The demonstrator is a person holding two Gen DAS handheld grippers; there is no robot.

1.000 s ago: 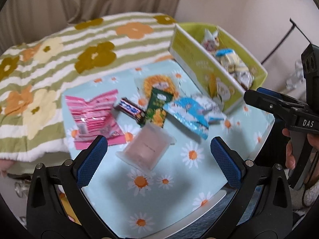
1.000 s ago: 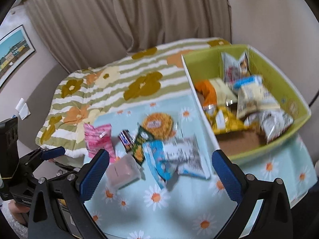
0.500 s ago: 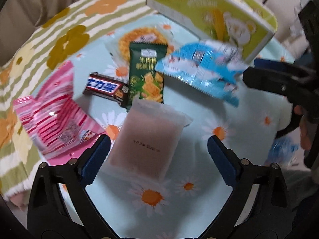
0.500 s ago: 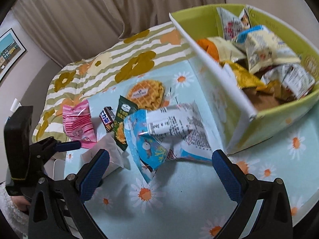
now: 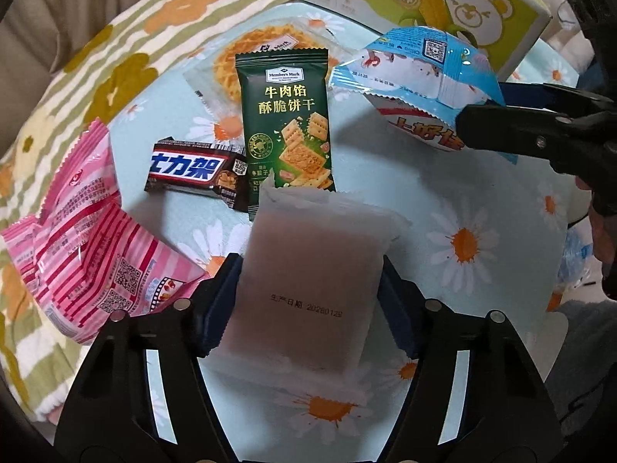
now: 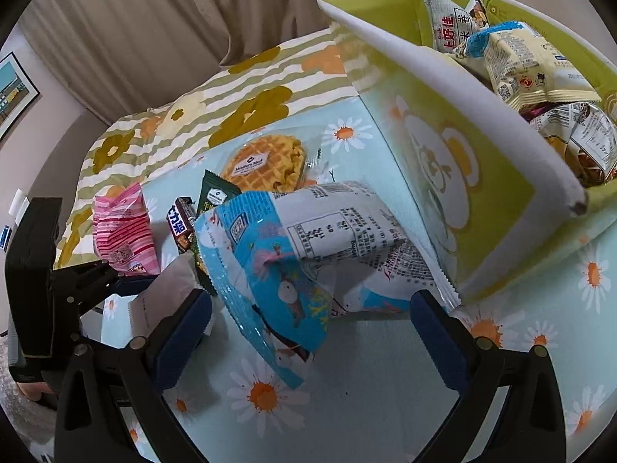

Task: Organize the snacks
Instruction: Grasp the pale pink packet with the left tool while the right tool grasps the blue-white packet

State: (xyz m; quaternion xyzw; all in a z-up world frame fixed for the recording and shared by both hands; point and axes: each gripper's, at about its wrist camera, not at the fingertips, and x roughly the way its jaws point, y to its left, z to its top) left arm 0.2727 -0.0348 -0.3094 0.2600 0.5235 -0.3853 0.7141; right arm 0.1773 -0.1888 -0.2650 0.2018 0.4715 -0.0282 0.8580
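My left gripper [image 5: 308, 301] has its blue pads against both sides of a frosted pale pink packet [image 5: 308, 270] lying on the daisy cloth. My right gripper [image 6: 308, 332] is open, its pads on either side of the blue and white snack bag [image 6: 308, 247], not touching it. That bag also shows in the left wrist view [image 5: 416, 77]. A green cracker packet [image 5: 287, 123], a chocolate bar [image 5: 193, 171], a waffle pack [image 5: 239, 61] and a pink striped bag [image 5: 85, 247] lie on the cloth. The green box [image 6: 501, 200] holds several snacks.
The daisy cloth [image 5: 482, 231] covers a small table; its front edge is near both grippers. A flowered striped blanket [image 6: 200, 115] lies behind, with curtains beyond. The box stands at the right, close to the blue bag.
Both grippers moved down and forward to the snacks. My left gripper narrowed around the pink packet. My right gripper came to straddle the blue bag.
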